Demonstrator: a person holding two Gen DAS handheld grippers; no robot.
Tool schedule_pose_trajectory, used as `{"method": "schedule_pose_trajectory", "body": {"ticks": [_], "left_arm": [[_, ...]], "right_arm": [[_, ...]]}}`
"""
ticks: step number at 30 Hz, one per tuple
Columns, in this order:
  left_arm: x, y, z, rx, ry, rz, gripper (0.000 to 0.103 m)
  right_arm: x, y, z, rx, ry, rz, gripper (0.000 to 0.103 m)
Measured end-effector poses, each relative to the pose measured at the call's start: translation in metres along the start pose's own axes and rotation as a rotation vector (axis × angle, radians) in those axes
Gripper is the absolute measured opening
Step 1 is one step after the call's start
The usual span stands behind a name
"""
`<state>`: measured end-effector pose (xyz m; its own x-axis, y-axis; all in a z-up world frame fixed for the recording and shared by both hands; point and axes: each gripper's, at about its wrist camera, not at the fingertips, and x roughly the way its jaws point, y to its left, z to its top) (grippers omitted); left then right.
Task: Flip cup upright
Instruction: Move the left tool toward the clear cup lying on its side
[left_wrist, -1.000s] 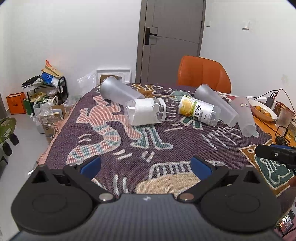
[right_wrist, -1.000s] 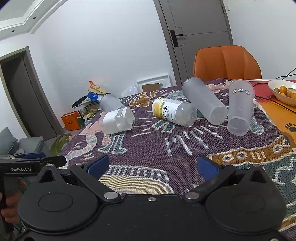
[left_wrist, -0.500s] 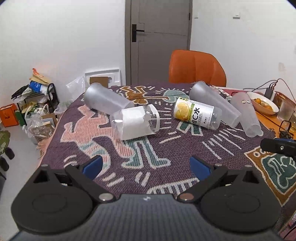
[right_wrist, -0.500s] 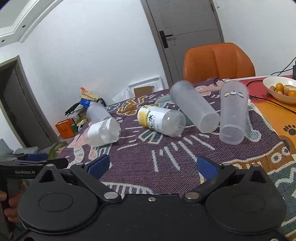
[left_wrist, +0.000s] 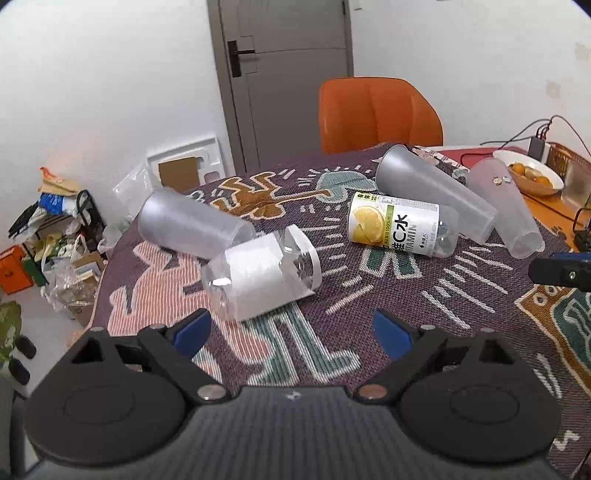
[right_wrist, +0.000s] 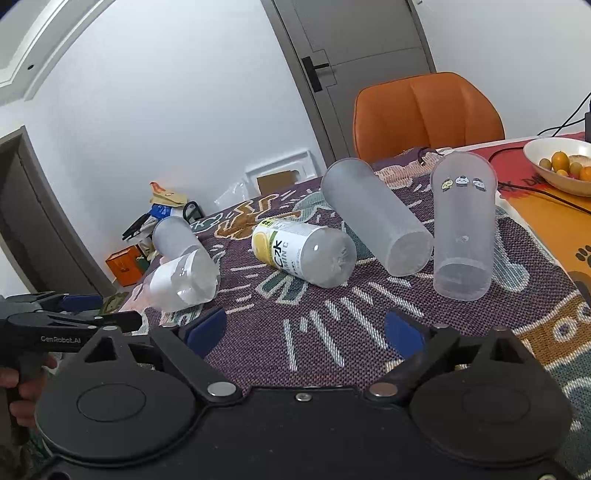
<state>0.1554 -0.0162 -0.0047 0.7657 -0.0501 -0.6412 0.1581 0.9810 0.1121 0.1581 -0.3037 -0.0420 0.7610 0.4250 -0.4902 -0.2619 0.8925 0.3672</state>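
Observation:
Several plastic cups lie on their sides on a patterned cloth (left_wrist: 332, 306). A clear cup with a white label (left_wrist: 260, 277) lies just ahead of my open, empty left gripper (left_wrist: 291, 332); a frosted cup (left_wrist: 192, 227) lies behind it. A yellow lemon-label cup (left_wrist: 402, 229), a frosted cup (left_wrist: 436, 194) and a cartoon-printed cup (left_wrist: 506, 210) lie to the right. My right gripper (right_wrist: 304, 334) is open and empty, short of the lemon-label cup (right_wrist: 303, 253), the frosted cup (right_wrist: 373, 218) and the cartoon cup (right_wrist: 463, 225). The white-label cup (right_wrist: 183, 280) is at its left.
An orange chair (left_wrist: 376, 114) stands behind the table. A white bowl of fruit (right_wrist: 561, 166) and cables sit on the orange surface at the right. Clutter and a rack (left_wrist: 48, 221) stand on the floor at the left. The left gripper's body (right_wrist: 55, 328) shows at the right view's left edge.
Both grippers have moved forward toward the cups, which now look larger and nearer. The left gripper has come close to the white-label cup. The cups have not moved.

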Motion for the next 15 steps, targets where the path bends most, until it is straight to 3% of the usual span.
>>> {"method": "schedule_pose_trajectory", "body": {"ticks": [5,15], "left_arm": [[0.018,0.003,0.014,0.061,0.012,0.006,0.088],[0.057,0.006,0.031,0.241,0.062,0.002,0.087]], "right_arm": [[0.011,-0.002,0.003,0.015,-0.005,-0.008,0.092],[0.030,0.001,-0.001,0.034,0.018,-0.017,0.092]]}}
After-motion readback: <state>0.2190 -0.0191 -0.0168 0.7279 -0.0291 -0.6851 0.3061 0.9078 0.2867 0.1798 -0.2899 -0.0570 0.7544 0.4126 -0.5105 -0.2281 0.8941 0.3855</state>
